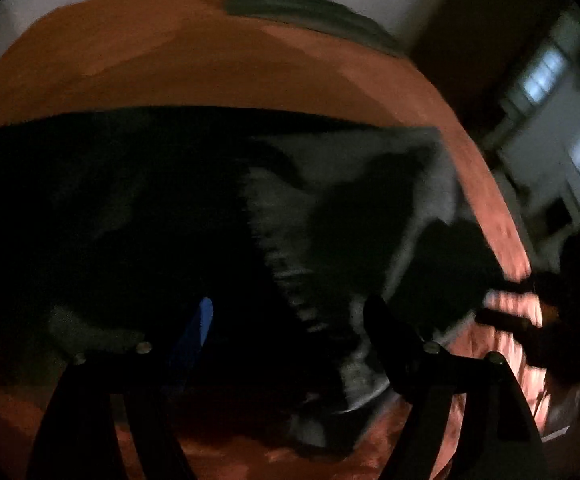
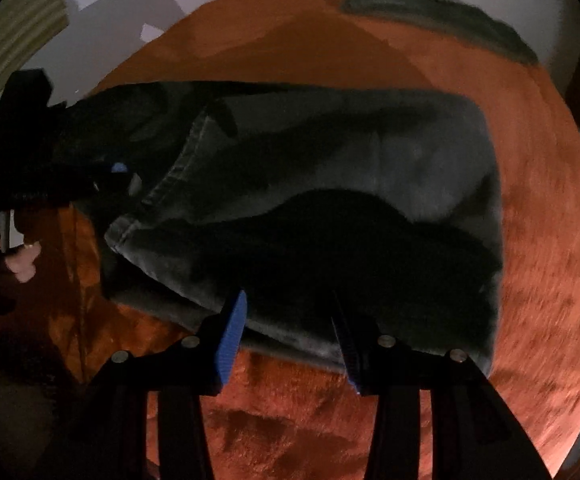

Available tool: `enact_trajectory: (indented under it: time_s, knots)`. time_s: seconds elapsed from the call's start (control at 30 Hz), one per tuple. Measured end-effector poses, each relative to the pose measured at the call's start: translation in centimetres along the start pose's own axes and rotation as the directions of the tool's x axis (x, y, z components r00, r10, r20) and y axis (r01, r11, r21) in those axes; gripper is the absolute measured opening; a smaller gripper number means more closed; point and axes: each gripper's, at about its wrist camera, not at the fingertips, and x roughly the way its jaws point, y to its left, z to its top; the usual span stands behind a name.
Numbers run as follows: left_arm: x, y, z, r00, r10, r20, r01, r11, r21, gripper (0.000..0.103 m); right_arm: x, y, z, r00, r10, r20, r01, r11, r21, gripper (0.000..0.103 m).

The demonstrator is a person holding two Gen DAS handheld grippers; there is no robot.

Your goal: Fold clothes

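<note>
A dark grey pair of trousers [image 2: 330,184] lies folded on an orange-red fuzzy blanket [image 2: 538,240], its seamed end toward the left. My right gripper [image 2: 290,308] hovers over the garment's near edge, open, its blue pads apart with nothing between them. My left gripper [image 2: 118,168] reaches in at the garment's left end, a hand [image 2: 17,256] behind it. In the left wrist view, dim and blurred, the left gripper [image 1: 290,304] stands open wide over the trousers [image 1: 330,216], which spread dark beneath both fingers.
Another dark cloth [image 2: 438,16] lies along the blanket's far edge by a white wall [image 2: 121,8]. A striped curtain [image 2: 13,40] hangs at the far left. The left wrist view shows a lit window [image 1: 546,76] to the right, past the blanket's edge [image 1: 490,184].
</note>
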Motion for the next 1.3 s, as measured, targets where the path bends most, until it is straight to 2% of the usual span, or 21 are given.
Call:
enact_trajectory:
  time_s: [0.07,0.1,0.13,0.2,0.37,0.43,0.5,0.57,0.6,0.67,0.7,0.77,0.83,0.97,1.1,1.17,1.23,1.3]
  knots:
    - [2.1,-0.4,-0.4,0.994,0.09,-0.053,-0.088,0.995,0.047,0.079,0.5,0.2,0.0,1.0,-0.002,-0.019,0.002,1.0,-0.004,0.042]
    - [3.3,-0.5,-0.7,0.986,0.147,-0.083,-0.142,0.988,0.064,0.08,1.1,0.9,0.4,0.999,-0.019,-0.04,0.019,1.0,-0.002,0.042]
    - [4.0,-0.1,-1.0,0.981,0.167,-0.098,-0.163,0.985,0.053,0.08,1.3,0.7,0.2,0.997,-0.039,-0.06,0.04,0.999,0.009,0.042]
    - [3.6,1.1,-1.1,0.987,0.134,-0.091,-0.136,0.991,-0.015,0.08,1.4,-0.5,-0.9,0.993,-0.072,-0.095,0.076,0.996,0.041,0.042]
    - [3.2,1.8,-1.3,0.988,0.129,-0.079,-0.129,0.992,0.001,0.08,-1.1,-3.8,-2.8,0.99,-0.107,-0.093,0.114,0.99,0.084,0.039]
    - [3.2,2.0,-1.2,0.988,0.138,-0.076,-0.138,0.99,-0.004,0.08,-2.5,-4.9,-2.9,0.992,-0.111,-0.066,0.117,0.987,0.109,0.04]
    - [3.2,2.3,-0.9,0.986,0.145,-0.08,-0.147,0.989,-0.021,0.08,-4.3,-6.2,-2.8,0.998,-0.068,0.001,0.067,0.986,0.15,0.04]
    - [2.6,2.8,-0.2,0.99,0.12,-0.076,-0.124,0.991,-0.051,0.078,-5.3,-7.4,-2.7,0.998,-0.046,0.041,0.037,0.981,0.193,0.047]
    - [2.1,2.9,0.3,0.995,0.087,-0.055,-0.09,0.994,-0.054,0.078,-5.1,-8.0,-2.6,0.998,-0.065,0.024,0.058,0.976,0.209,0.055]
    - [1.3,2.9,1.2,0.999,0.046,-0.013,-0.046,0.999,-0.025,0.078,-3.2,-8.5,-3.4,0.987,-0.138,-0.079,0.153,0.962,0.225,0.055]
    - [1.3,2.7,1.5,0.998,0.062,0.004,-0.062,0.998,-0.001,0.078,-3.0,-8.9,-4.0,0.985,-0.145,-0.096,0.164,0.957,0.24,0.055]
    - [1.8,2.8,1.6,0.993,0.119,0.005,-0.119,0.993,0.028,0.078,-3.5,-10.1,-5.4,0.989,-0.121,-0.085,0.141,0.948,0.285,0.053]
    - [1.9,3.4,0.9,0.995,0.095,-0.01,-0.095,0.995,-0.013,0.078,-5.0,-10.6,-5.6,0.994,-0.099,-0.046,0.108,0.95,0.294,0.052]
    - [-1.0,4.6,-0.4,0.998,-0.039,0.042,0.044,0.991,-0.124,0.078,-7.0,-10.5,-4.0,0.996,-0.086,0.03,0.075,0.958,0.278,0.053]
    - [-2.6,6.1,-0.5,0.993,-0.077,0.095,0.094,0.977,-0.193,0.078,-6.4,-7.6,-0.5,0.995,-0.034,0.094,0.007,0.962,0.272,0.053]
    - [-4.5,7.7,-0.6,0.99,-0.041,0.134,0.071,0.97,-0.232,0.078,-5.0,-5.6,1.7,0.994,0.013,0.111,-0.04,0.967,0.25,0.053]
    - [-4.7,8.5,-0.6,0.988,-0.003,0.156,0.047,0.959,-0.281,0.078,-2.9,-2.8,3.8,0.991,0.072,0.117,-0.093,0.977,0.193,0.053]
    - [-5.3,10.4,-1.0,0.985,0.033,0.171,0.03,0.937,-0.348,0.078,-1.9,-0.1,5.1,0.986,0.126,0.112,-0.139,0.983,0.117,0.053]
